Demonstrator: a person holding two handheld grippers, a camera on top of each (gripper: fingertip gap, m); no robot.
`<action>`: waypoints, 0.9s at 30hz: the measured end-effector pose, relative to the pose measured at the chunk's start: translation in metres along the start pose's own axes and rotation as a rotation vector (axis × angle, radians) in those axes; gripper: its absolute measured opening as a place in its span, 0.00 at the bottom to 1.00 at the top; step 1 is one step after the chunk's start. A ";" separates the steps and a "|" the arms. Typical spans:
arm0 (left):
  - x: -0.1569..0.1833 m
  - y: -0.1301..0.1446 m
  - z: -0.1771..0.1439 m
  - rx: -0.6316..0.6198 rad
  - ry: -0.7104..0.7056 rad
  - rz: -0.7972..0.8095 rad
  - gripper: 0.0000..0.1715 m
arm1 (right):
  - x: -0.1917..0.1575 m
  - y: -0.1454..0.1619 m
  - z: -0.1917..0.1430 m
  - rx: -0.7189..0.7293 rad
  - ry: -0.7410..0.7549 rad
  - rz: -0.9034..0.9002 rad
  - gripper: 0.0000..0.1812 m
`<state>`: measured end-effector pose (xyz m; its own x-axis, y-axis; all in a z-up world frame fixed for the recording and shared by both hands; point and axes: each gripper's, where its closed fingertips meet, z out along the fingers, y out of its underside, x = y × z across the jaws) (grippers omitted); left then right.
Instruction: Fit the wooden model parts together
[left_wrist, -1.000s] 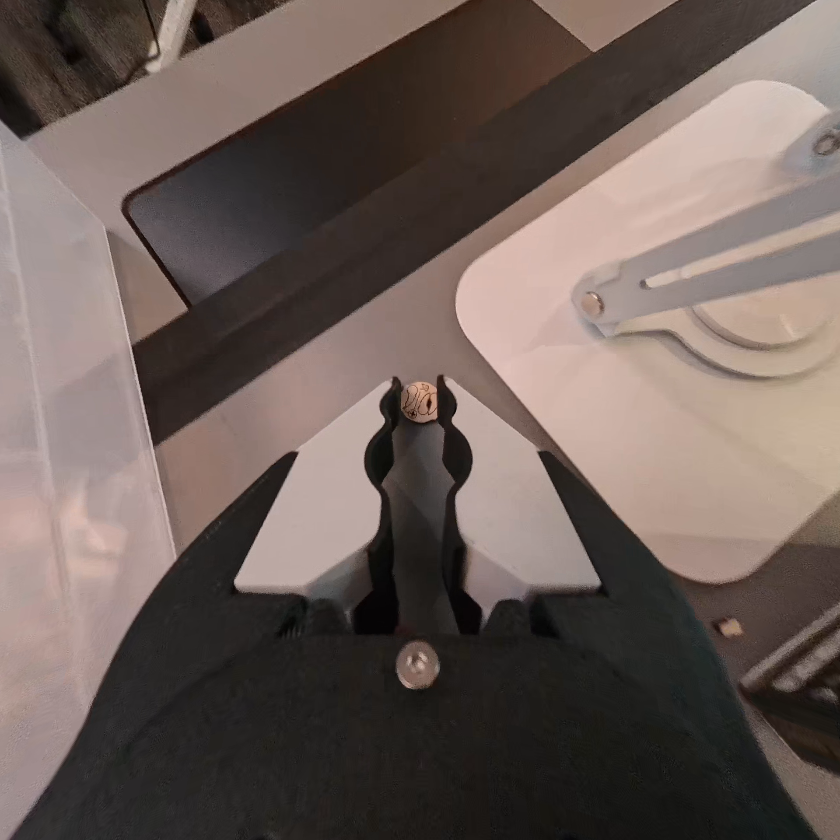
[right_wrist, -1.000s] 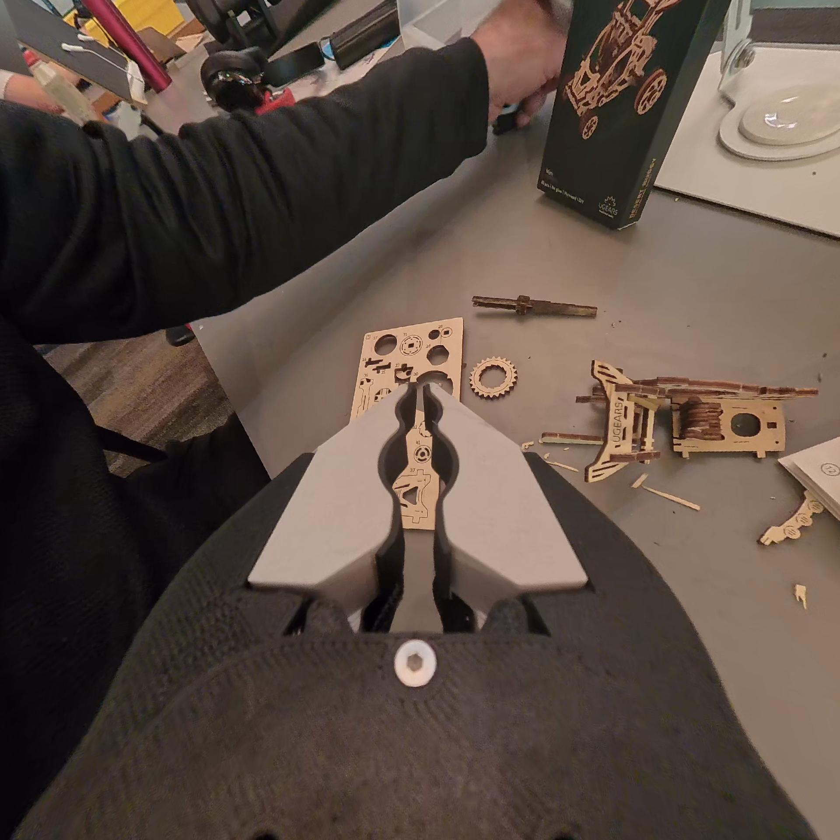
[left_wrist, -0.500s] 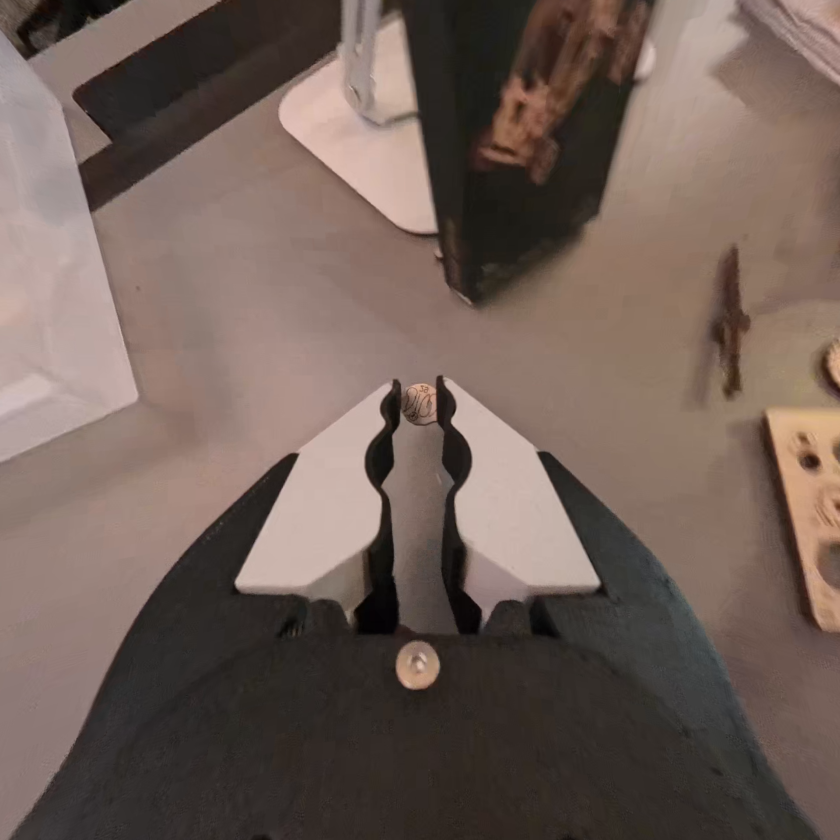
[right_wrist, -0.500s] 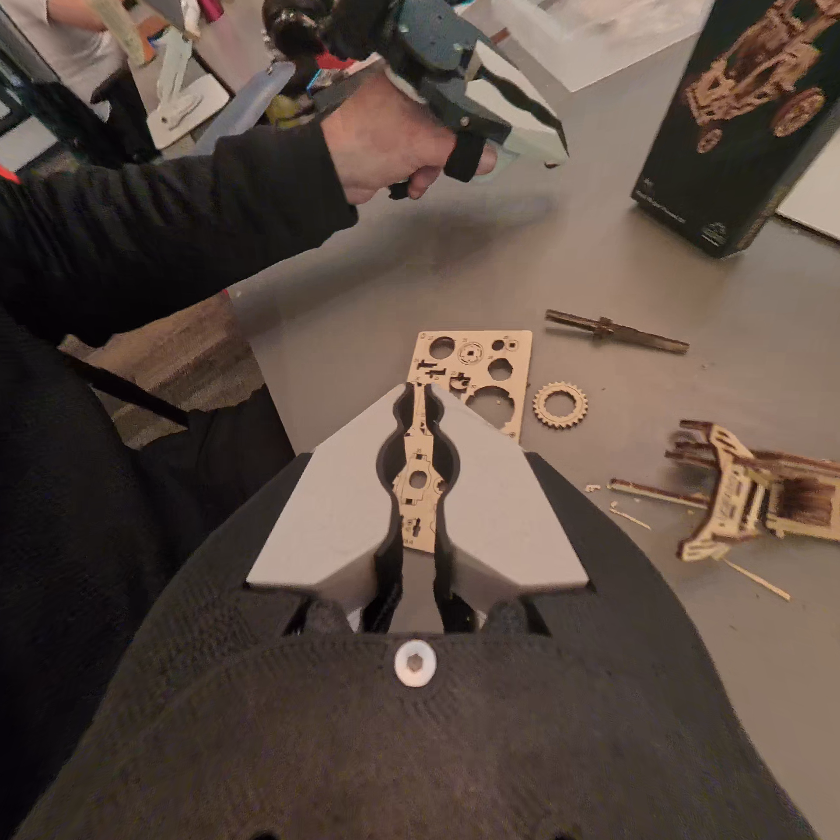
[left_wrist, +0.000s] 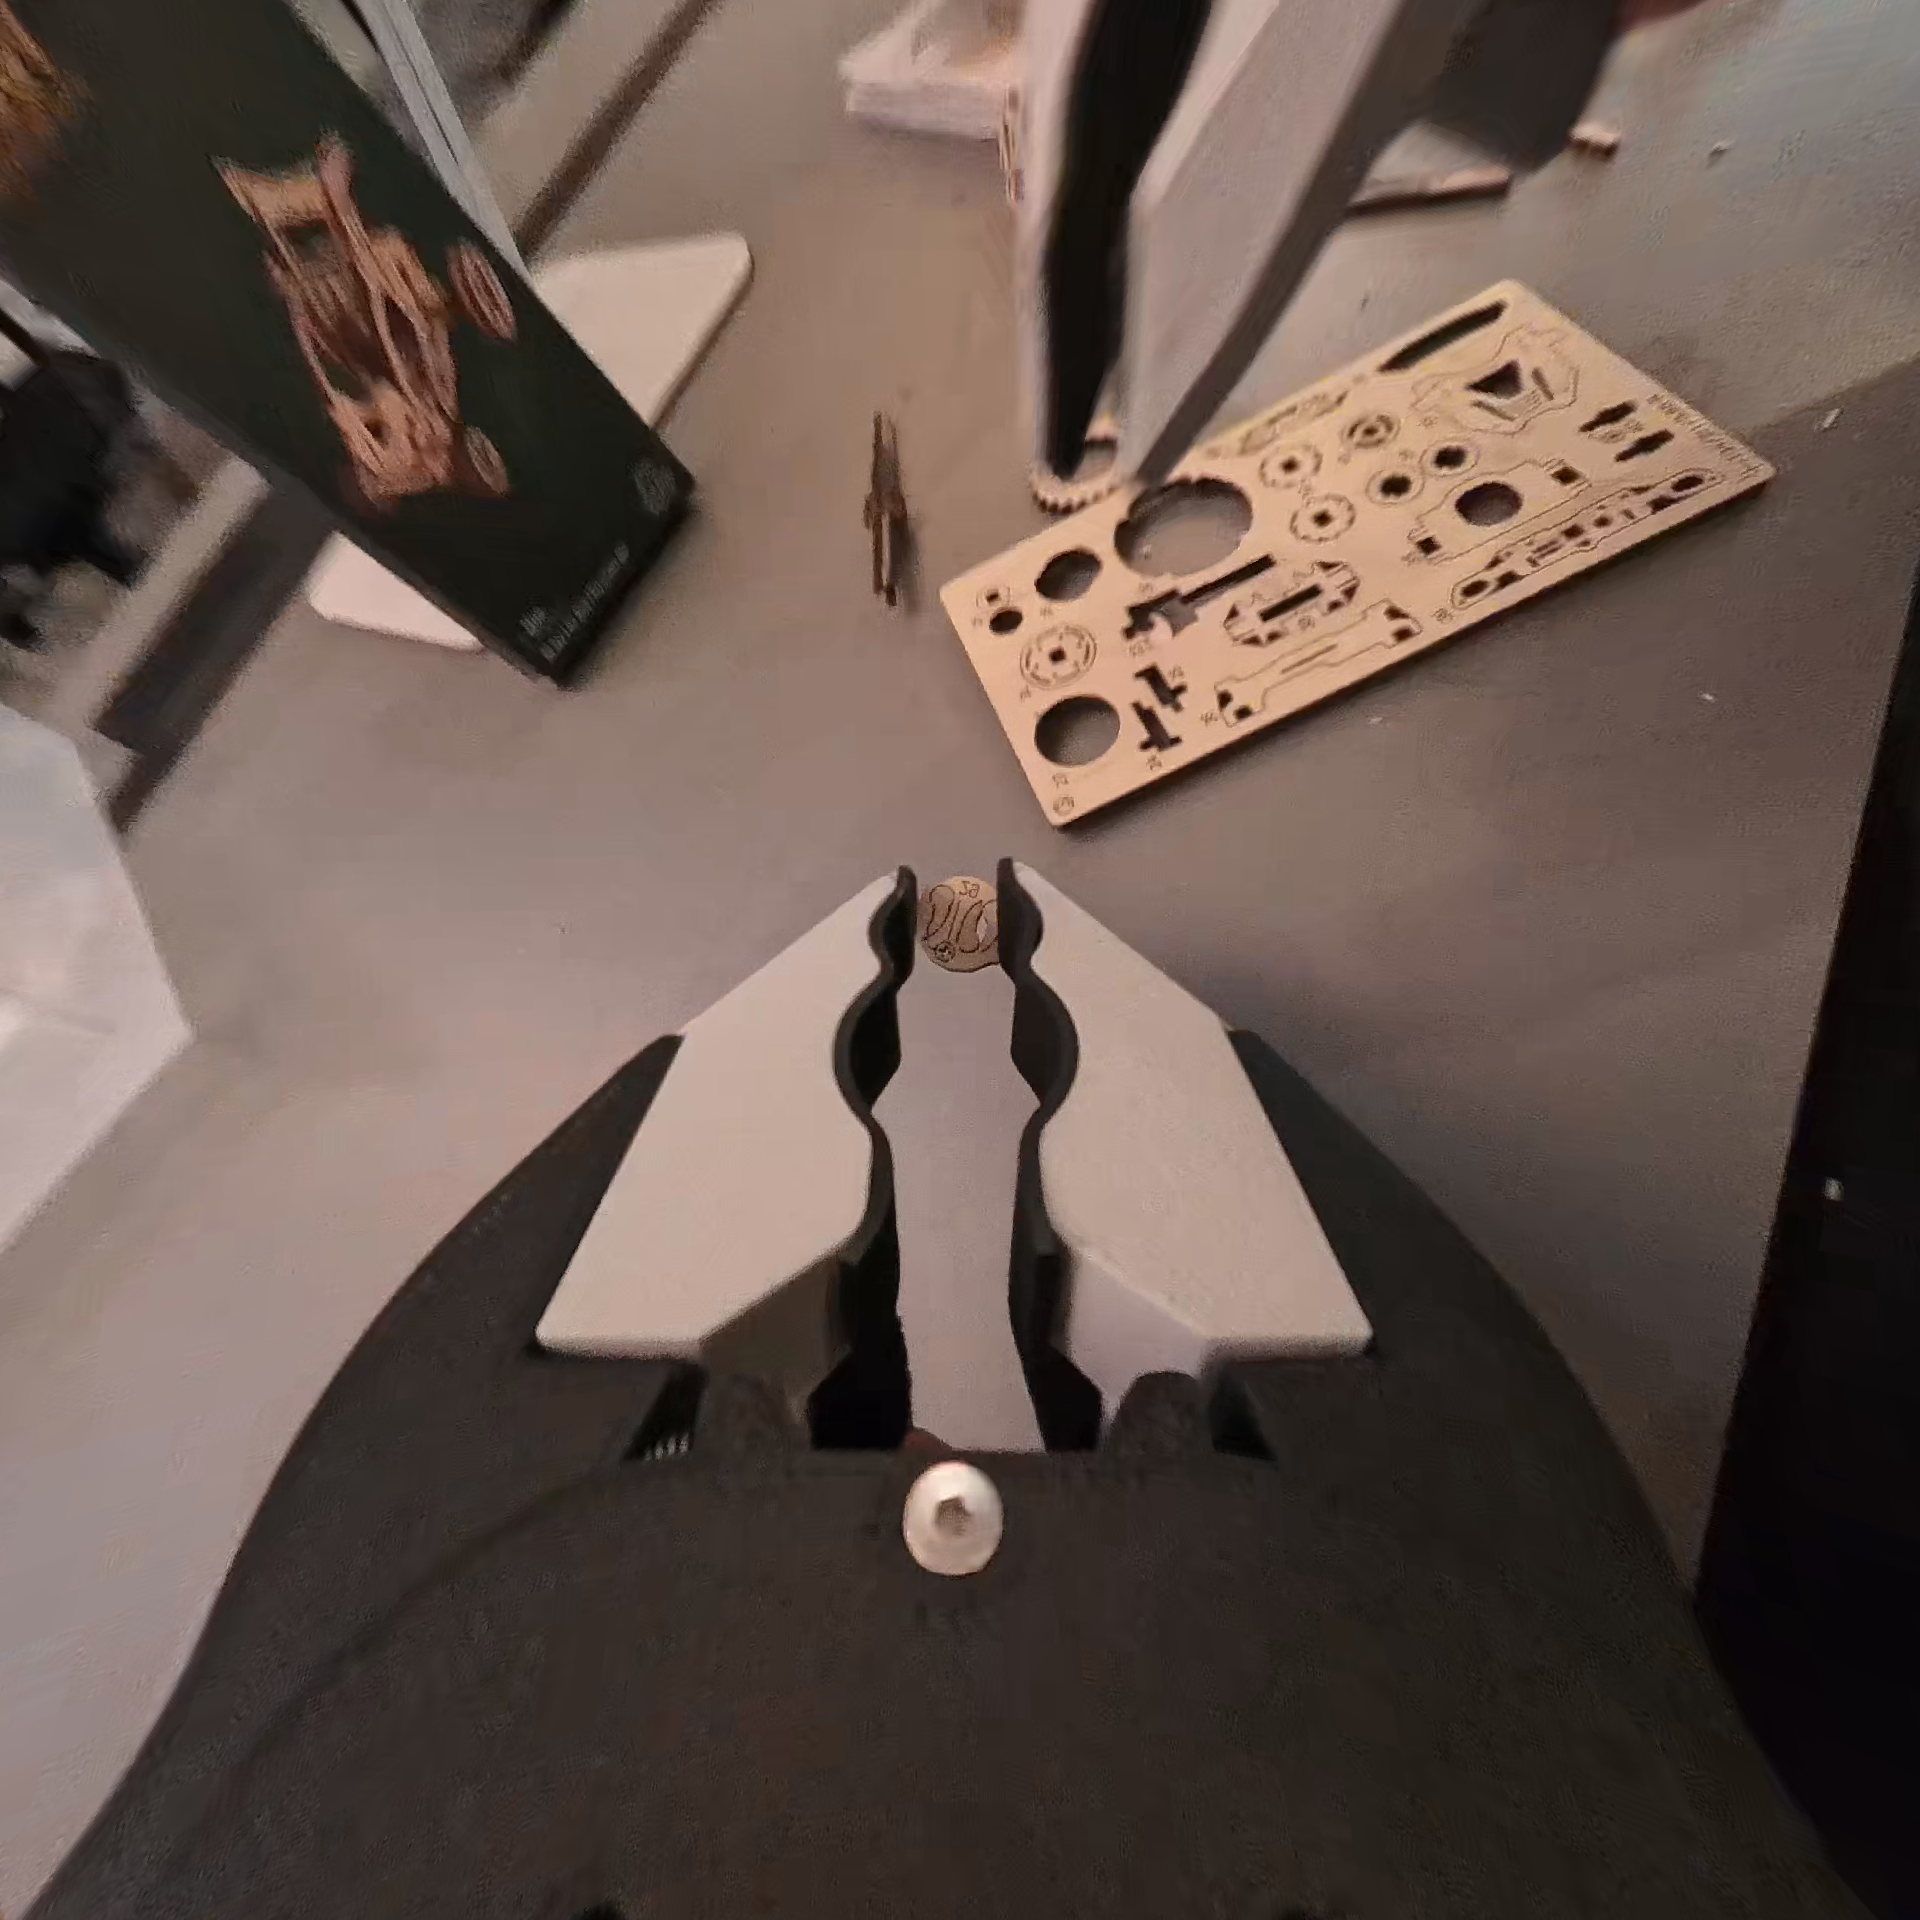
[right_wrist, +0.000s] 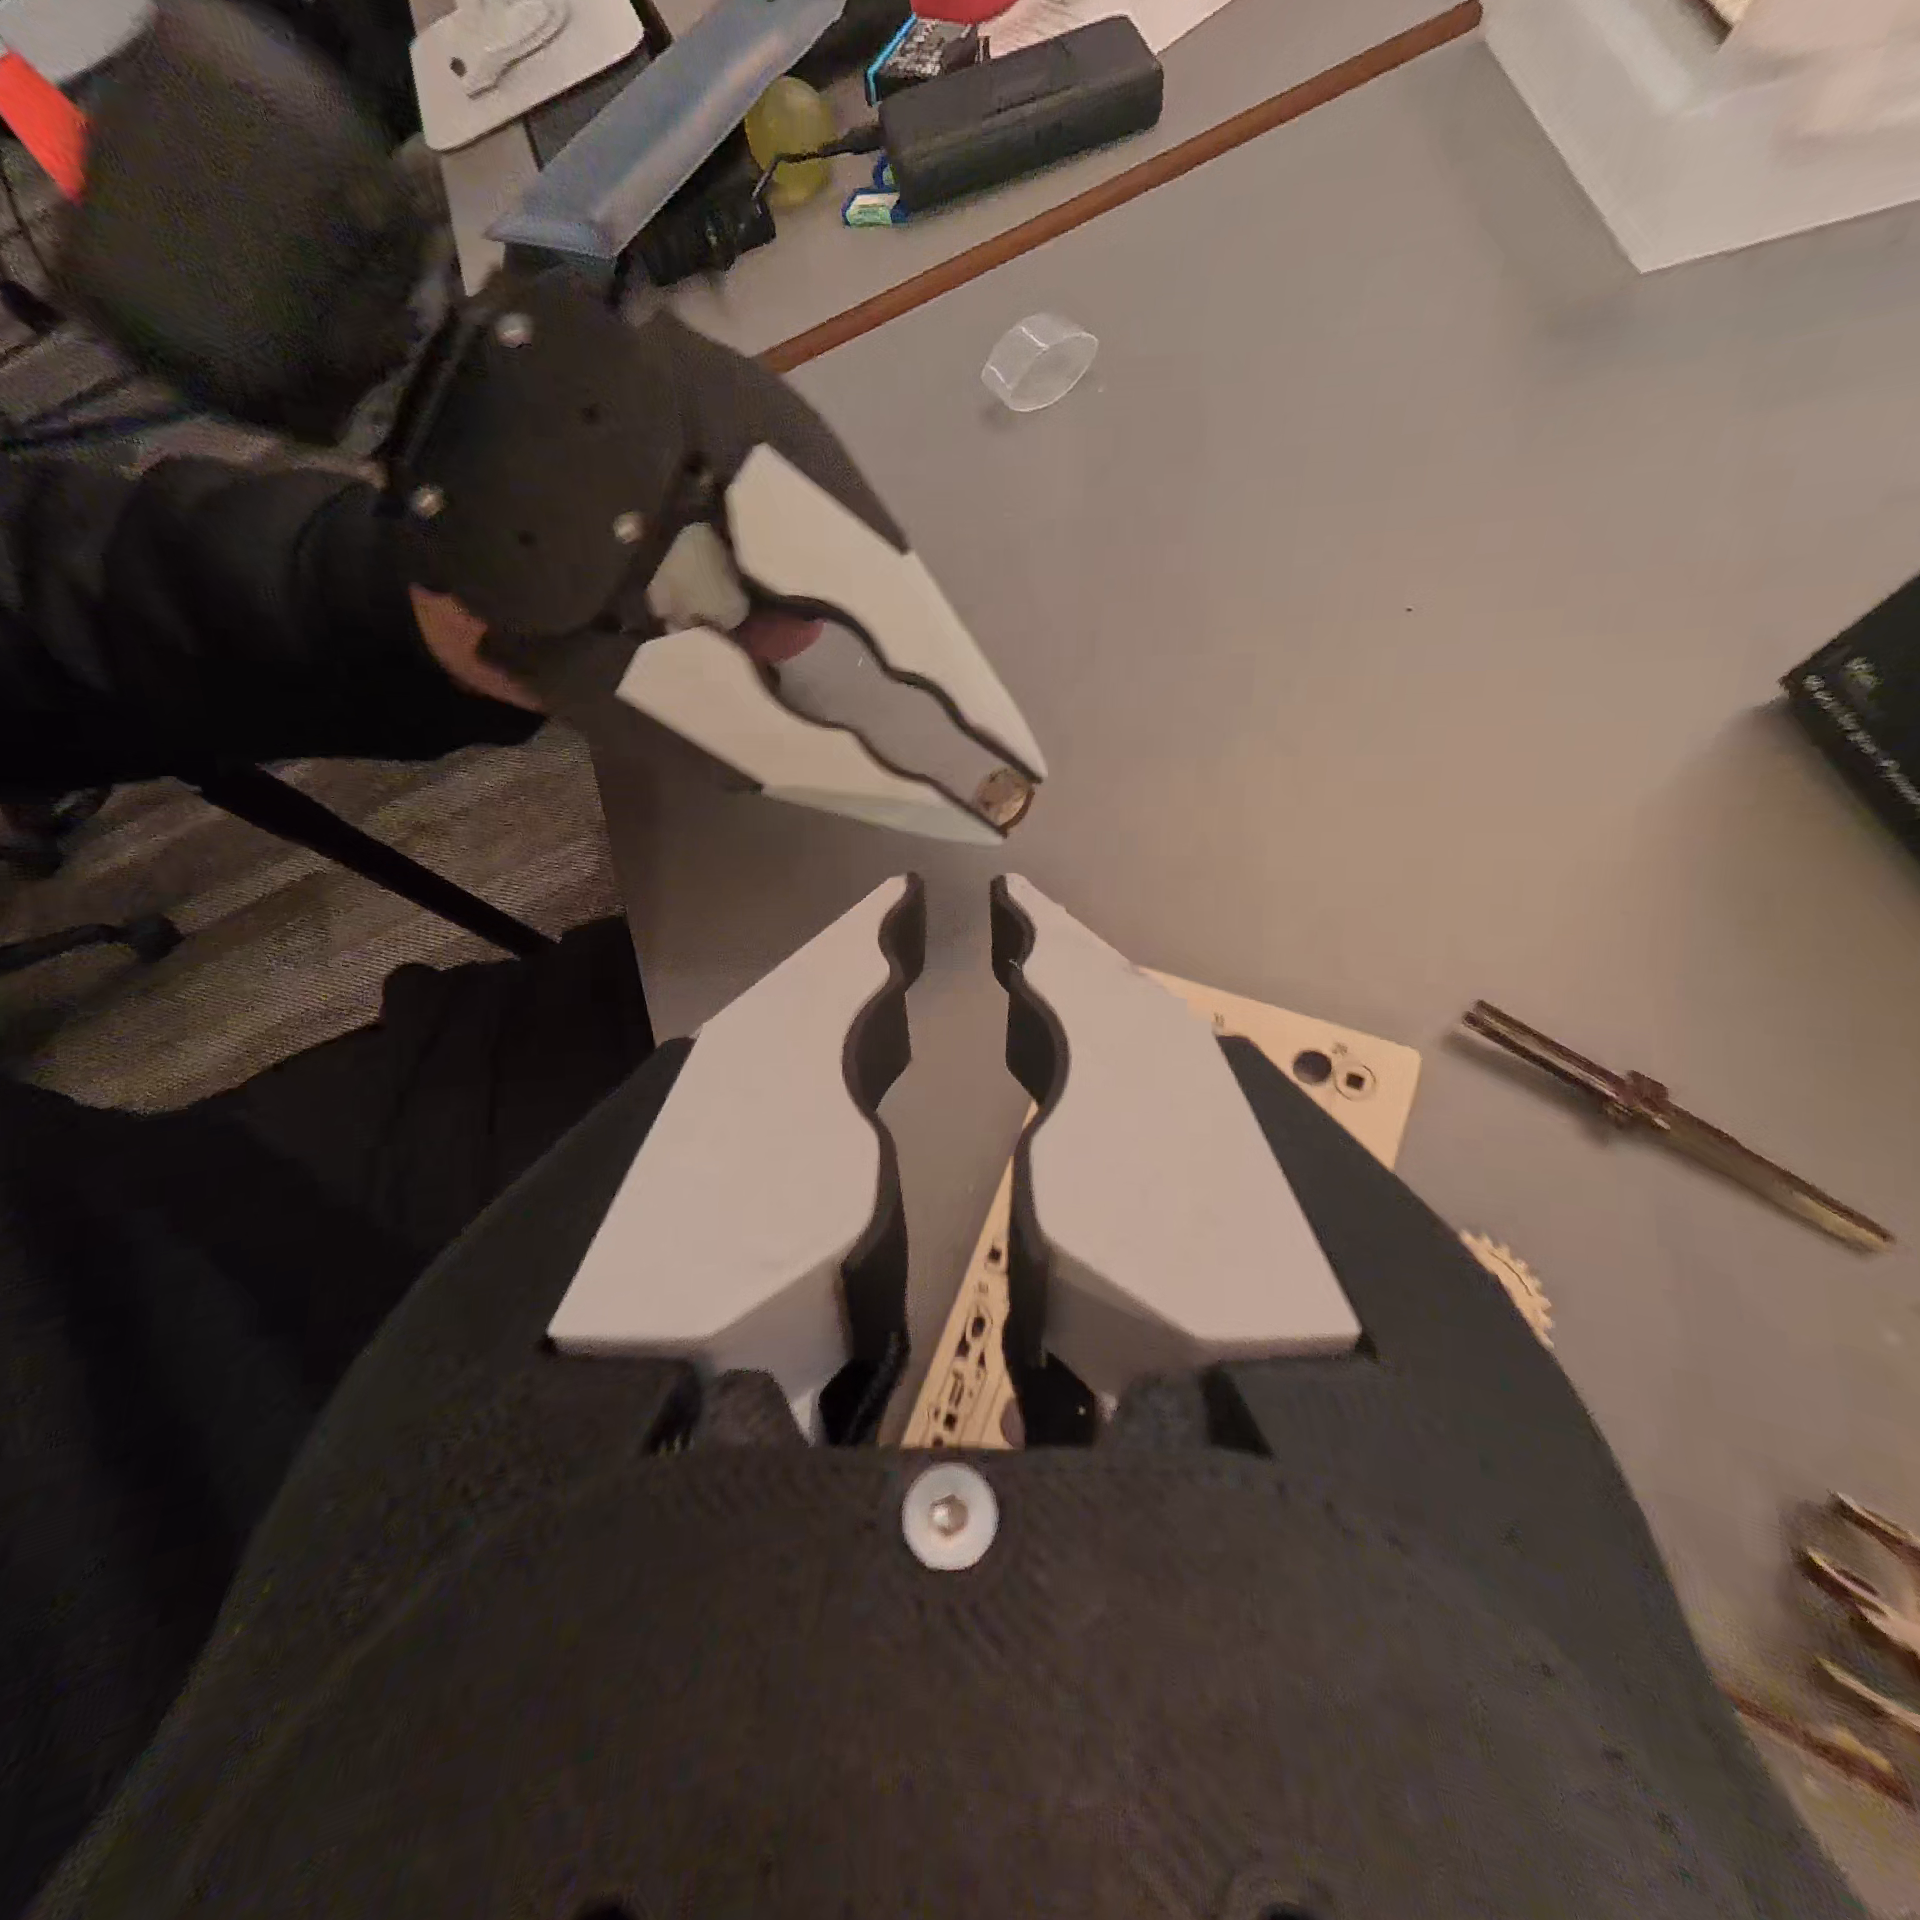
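My left gripper (left_wrist: 958, 883) is shut on a small round wooden disc (left_wrist: 958, 933) and holds it above the grey table. In the right wrist view the left gripper (right_wrist: 1003, 805) hovers just beyond my right gripper's tips, with the disc (right_wrist: 1000, 800) at its tip. My right gripper (right_wrist: 956, 894) is open by a narrow gap and empty, over the near end of the punched wooden parts sheet (right_wrist: 1340, 1081). In the left wrist view the right gripper (left_wrist: 1112, 457) points down by a wooden gear (left_wrist: 1070, 490) at the sheet's (left_wrist: 1351, 582) edge.
A dark wooden axle (left_wrist: 885, 509) lies left of the sheet, also shown in the right wrist view (right_wrist: 1662, 1122). The dark model box (left_wrist: 343, 343) stands at the left. A gear (right_wrist: 1512, 1283), a blurred part-built model (right_wrist: 1860, 1600) and a clear plastic cap (right_wrist: 1039, 358) lie on the table. The gap from one gripper's tips to the other's is roughly 7 centimeters. From either gripper's tips it is about 15 centimeters to the dark wooden axle (left_wrist: 885, 509). It is also in sight in the right wrist view (right_wrist: 1625, 1095).
My left gripper, still holding the disc, swung from the lamp base past the box to in front of my right gripper. My right gripper moved forward over the sheet and turned left.
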<state>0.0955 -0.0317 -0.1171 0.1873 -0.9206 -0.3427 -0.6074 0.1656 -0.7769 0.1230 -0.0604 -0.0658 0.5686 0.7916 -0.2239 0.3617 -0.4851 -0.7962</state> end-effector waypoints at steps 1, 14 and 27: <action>0.001 -0.004 -0.003 0.032 -0.016 0.029 0.08 | 0.001 -0.001 0.007 -0.009 -0.012 0.020 0.06; 0.005 -0.050 -0.026 0.221 -0.122 0.238 0.04 | -0.012 -0.014 0.028 0.048 -0.319 0.252 0.00; 0.023 0.017 -0.028 -0.014 0.151 -0.119 0.20 | 0.002 0.036 0.038 -0.203 -0.132 0.016 0.03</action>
<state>0.0677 -0.0597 -0.1233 0.1410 -0.9762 -0.1649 -0.5989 0.0485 -0.7993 0.1088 -0.0622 -0.1167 0.4788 0.8182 -0.3182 0.5021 -0.5526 -0.6653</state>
